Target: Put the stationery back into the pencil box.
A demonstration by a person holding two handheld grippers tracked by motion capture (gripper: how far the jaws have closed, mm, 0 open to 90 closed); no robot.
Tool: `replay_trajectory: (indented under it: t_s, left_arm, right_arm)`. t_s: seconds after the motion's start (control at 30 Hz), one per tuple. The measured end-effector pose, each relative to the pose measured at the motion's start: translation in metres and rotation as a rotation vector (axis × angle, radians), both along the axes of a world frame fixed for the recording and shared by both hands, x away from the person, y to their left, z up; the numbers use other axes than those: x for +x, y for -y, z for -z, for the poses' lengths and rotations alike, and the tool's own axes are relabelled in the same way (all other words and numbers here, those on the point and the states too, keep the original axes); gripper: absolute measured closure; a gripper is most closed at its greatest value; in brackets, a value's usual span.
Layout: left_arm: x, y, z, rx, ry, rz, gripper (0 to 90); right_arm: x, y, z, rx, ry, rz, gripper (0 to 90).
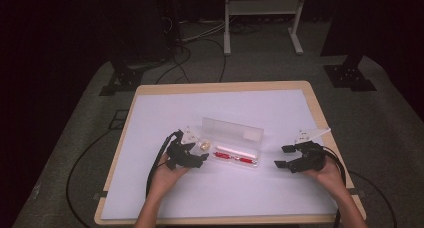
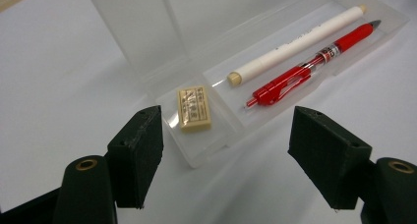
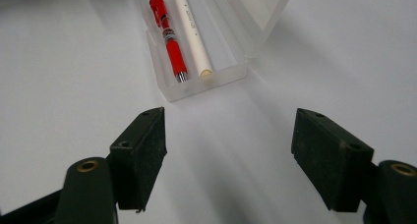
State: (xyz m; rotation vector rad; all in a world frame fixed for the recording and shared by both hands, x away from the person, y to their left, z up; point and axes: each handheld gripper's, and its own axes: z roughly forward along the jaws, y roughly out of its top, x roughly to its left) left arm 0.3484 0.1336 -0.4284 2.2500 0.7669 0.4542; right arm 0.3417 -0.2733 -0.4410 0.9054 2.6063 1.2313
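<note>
A clear plastic pencil case (image 1: 256, 164) lies open mid-table with its lid (image 1: 232, 130) standing up behind it. Its long compartment holds a red pen (image 2: 305, 69) and a white pencil (image 2: 295, 44). A cream eraser (image 2: 193, 109) lies in the small end compartment. My left gripper (image 2: 226, 135) is open at the case's left end, its jaws on either side of the case's corner without touching it. My right gripper (image 3: 228, 135) is open too, a short way off the case's right end (image 3: 206, 86), with nothing between its pads. From there the red pen (image 3: 169, 37) points its tip toward me.
The case rests on a white mat (image 1: 165, 113) covering a wooden table (image 1: 220, 86). Black cables (image 1: 155, 168) trail from both grippers over the near edge. Beyond the table stand dark stands (image 1: 122, 78) and a metal frame (image 1: 262, 8) on the floor.
</note>
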Motion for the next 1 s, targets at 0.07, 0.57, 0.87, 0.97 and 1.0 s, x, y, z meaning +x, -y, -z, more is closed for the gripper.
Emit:
replay_trajectory:
  t_s: [0.07,0.57,0.87,0.97,1.0]
  left_arm:
    - [-0.001,-0.002,0.001,-0.006,-0.001,-0.006,27.8]
    - [-0.008,-0.018,0.006,-0.016,-0.005,-0.027,23.7]
    - [-0.012,-0.025,0.008,-0.015,-0.007,-0.036,20.9]
    - [-0.012,-0.029,0.008,-0.011,-0.016,-0.046,19.5]
    - [-0.012,-0.030,0.008,-0.008,-0.016,-0.049,19.1]
  right_arm:
    - [0.000,-0.001,0.001,-0.002,-0.003,0.000,28.5]
    - [0.000,-0.001,0.006,-0.012,-0.012,0.005,28.1]
    - [0.002,-0.003,0.011,-0.029,-0.020,0.003,27.8]
    - [0.002,-0.003,0.011,-0.029,-0.020,0.003,27.8]
    - [0.002,-0.003,0.012,-0.030,-0.021,0.002,27.8]
